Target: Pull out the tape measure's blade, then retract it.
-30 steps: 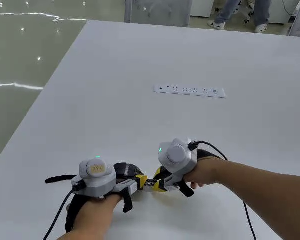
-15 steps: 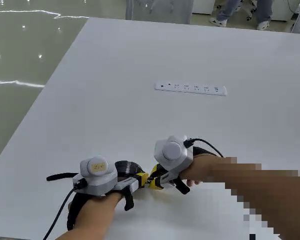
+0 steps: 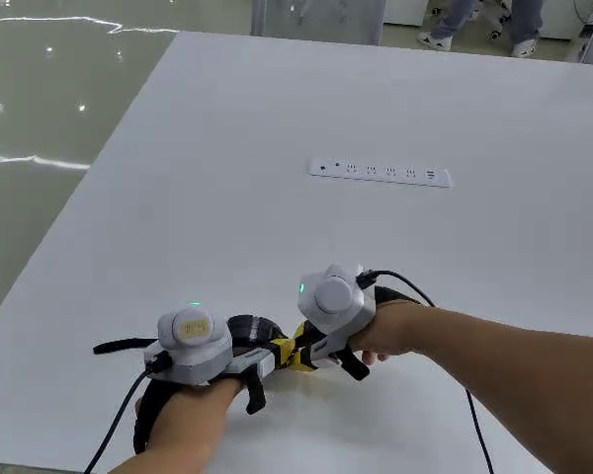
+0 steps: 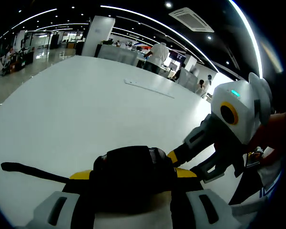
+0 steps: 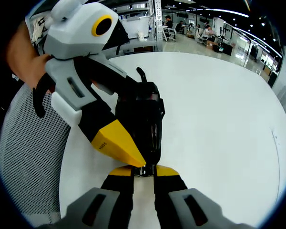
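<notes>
The tape measure [image 4: 133, 174] lies at the near edge of the table [image 3: 277, 148], clamped in the left hand-held gripper [image 3: 275, 354]. The right hand-held gripper [image 5: 144, 171], touching its case, is closed on the blade tip [image 5: 144, 167].

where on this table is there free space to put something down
The white table is bare from the white power strip to its far edge, and across the wide band between that strip and the grippers. Crowded: the near edge, where the left gripper and right gripper meet at the black-and-yellow tape measure.
</notes>
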Demonstrator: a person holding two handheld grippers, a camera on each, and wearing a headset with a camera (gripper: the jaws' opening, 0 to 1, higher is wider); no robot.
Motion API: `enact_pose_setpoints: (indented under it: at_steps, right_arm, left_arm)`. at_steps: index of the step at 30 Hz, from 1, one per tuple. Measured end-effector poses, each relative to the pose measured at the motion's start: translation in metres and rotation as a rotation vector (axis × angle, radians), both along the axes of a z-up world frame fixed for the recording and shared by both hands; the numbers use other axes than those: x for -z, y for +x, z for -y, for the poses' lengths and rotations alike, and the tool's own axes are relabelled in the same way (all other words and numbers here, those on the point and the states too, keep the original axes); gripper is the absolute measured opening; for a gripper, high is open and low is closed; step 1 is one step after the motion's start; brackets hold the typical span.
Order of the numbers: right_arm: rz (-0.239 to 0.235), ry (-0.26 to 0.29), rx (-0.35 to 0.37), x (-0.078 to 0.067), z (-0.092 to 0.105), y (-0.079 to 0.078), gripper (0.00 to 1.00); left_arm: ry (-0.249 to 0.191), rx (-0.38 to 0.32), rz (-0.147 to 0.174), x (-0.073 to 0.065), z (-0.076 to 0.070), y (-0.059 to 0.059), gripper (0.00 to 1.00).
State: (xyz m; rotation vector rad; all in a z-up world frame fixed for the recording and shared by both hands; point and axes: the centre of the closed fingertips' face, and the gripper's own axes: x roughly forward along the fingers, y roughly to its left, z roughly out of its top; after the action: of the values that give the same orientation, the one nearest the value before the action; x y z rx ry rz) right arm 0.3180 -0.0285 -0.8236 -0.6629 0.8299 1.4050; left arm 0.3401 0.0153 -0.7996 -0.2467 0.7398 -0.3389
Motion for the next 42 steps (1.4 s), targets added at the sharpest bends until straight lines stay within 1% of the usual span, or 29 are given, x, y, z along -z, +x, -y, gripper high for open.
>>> enact_pose_setpoints:
  at_steps: [6,14,15,17,22,26,27,28,29,30,31,32,33,36,37,38,39,40,41,42]
  right_arm:
    - [-0.007,-0.003,0.013,0.001,0.000,-0.002,0.15]
    - [-0.003,-0.001,0.013,0.001,0.000,-0.002,0.15]
    - [0.011,0.006,0.016,0.002,-0.001,-0.002,0.15]
    - [0.017,0.006,0.011,0.003,-0.001,-0.002,0.14]
    - [0.019,-0.002,0.005,0.004,0.000,-0.004,0.14]
    - [0.019,0.002,0.006,0.004,0.000,-0.004,0.14]
    - [0.020,0.000,0.007,0.004,0.000,-0.004,0.14]
    - [0.019,-0.001,0.010,0.004,0.000,-0.003,0.14]
    - [0.015,-0.002,0.015,0.004,0.000,-0.003,0.15]
    - [0.013,-0.003,0.016,0.004,0.000,-0.003,0.15]
    - [0.012,-0.002,0.014,0.003,0.000,-0.004,0.15]
    - [0.015,0.001,0.009,0.003,0.000,-0.004,0.15]
    - [0.018,0.002,0.007,0.002,0.001,-0.004,0.15]
    - [0.023,0.013,0.018,-0.003,0.006,-0.002,0.17]
    - [0.023,0.015,0.022,-0.004,0.007,-0.002,0.20]
    - [0.025,0.017,0.026,-0.005,0.008,-0.002,0.22]
    - [0.028,0.021,0.031,-0.008,0.010,-0.002,0.23]
    - [0.031,0.024,0.033,-0.009,0.011,-0.002,0.25]
    - [0.032,0.028,0.040,-0.010,0.014,-0.001,0.26]
    - [0.031,0.031,0.049,-0.011,0.016,-0.001,0.27]
  left_arm:
    - [0.013,0.009,0.006,0.000,0.001,0.000,0.61]
    - [0.012,0.009,0.006,0.000,0.001,-0.001,0.61]
    - [0.021,0.013,0.013,0.000,0.001,-0.001,0.61]
    - [0.023,0.016,0.016,0.000,0.001,-0.001,0.61]
    - [0.033,0.036,0.035,0.000,0.003,-0.002,0.62]
    - [0.032,0.056,0.030,0.000,0.003,-0.003,0.62]
    - [0.044,0.074,0.045,-0.001,0.003,-0.002,0.62]
    - [0.082,0.110,0.080,-0.004,0.004,0.001,0.62]
    - [0.099,0.127,0.087,-0.004,0.005,0.001,0.62]
    - [0.106,0.140,0.088,-0.005,0.005,0.000,0.62]
    - [0.097,0.169,0.102,-0.006,0.009,0.000,0.64]
    - [0.095,0.171,0.100,-0.005,0.008,0.000,0.69]
    - [0.100,0.173,0.105,-0.006,0.005,0.000,0.73]
    - [0.074,0.193,0.103,-0.004,-0.001,-0.002,0.82]
    - [0.059,0.201,0.108,-0.005,-0.001,-0.002,0.84]
    - [0.047,0.208,0.103,-0.005,-0.002,-0.003,0.87]
    - [0.045,0.214,0.099,-0.005,-0.005,-0.004,0.89]
    - [0.045,0.223,0.103,-0.006,-0.006,-0.005,0.90]
    - [0.041,0.243,0.123,-0.009,-0.008,-0.004,0.92]
    - [0.042,0.248,0.127,-0.010,-0.009,-0.004,0.93]
